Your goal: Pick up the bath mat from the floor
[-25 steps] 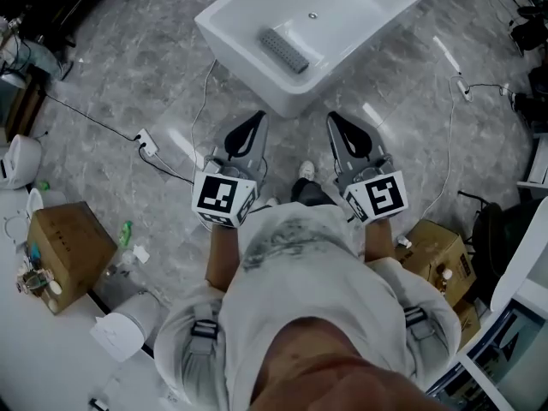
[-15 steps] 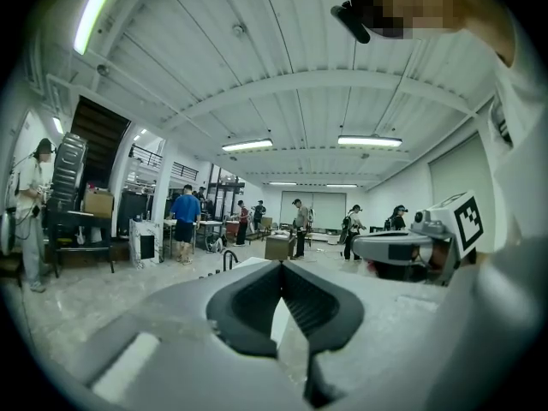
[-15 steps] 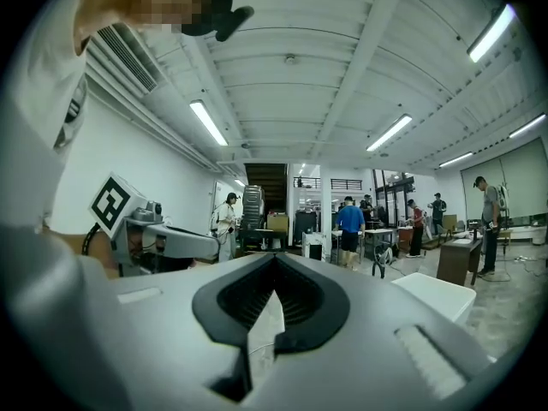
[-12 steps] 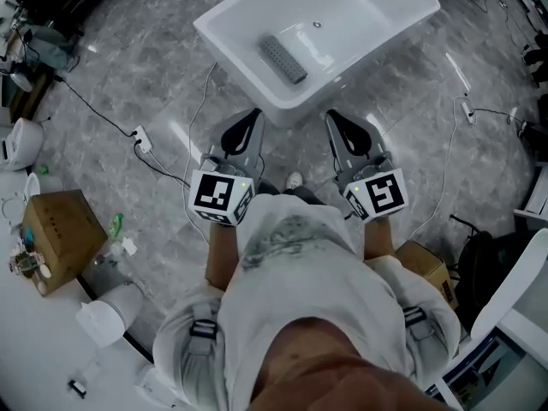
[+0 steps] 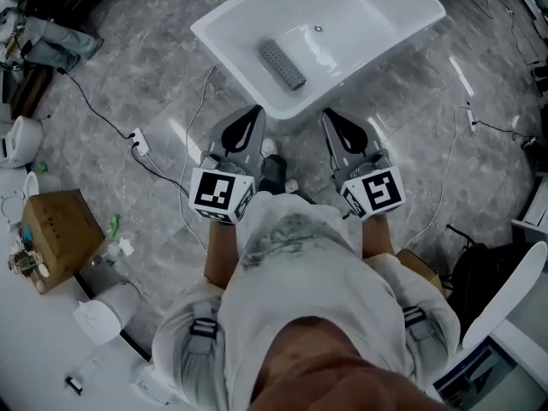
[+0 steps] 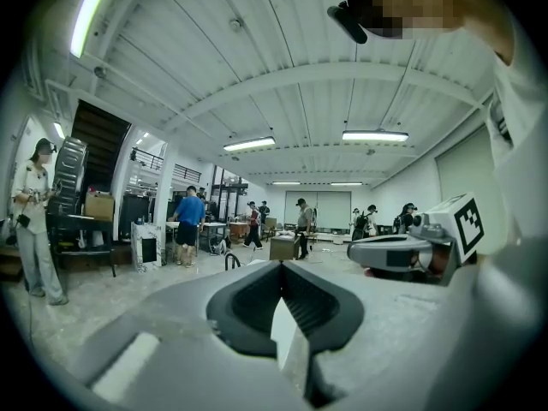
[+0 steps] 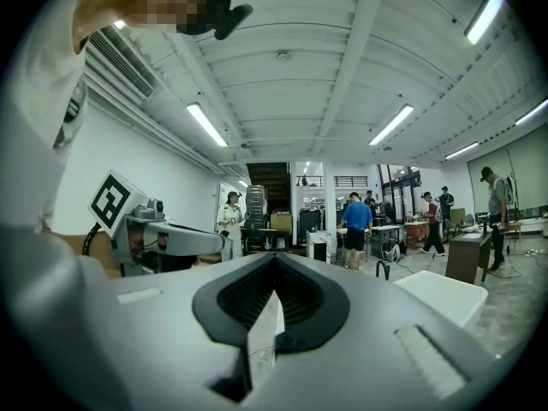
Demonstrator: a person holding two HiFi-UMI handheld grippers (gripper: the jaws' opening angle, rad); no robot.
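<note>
- We find the left tongs (image 5: 253, 115) pressed together at the tips, with nothing between them.
- We find the right tongs (image 5: 328, 116) likewise pressed together and empty.
- Both tongs are held side by side in front of the person's torso, apart from each other and pointing towards the bathtub (image 5: 214, 34).
- A grey ribbed oblong, which we take to be the bath mat (image 5: 282, 64), lies inside the white bathtub on its bottom, well apart from both tongs (we cannot tell whether it is rolled or folded).
- The bathtub stands on a grey marbled floor (image 5: 154, 67).
- A cable (image 5: 94, 114) crosses the floor to a white power strip (image 5: 141, 140) at the left.
- A cardboard box (image 5: 53, 238) stands further left, near the picture edge.
</note>
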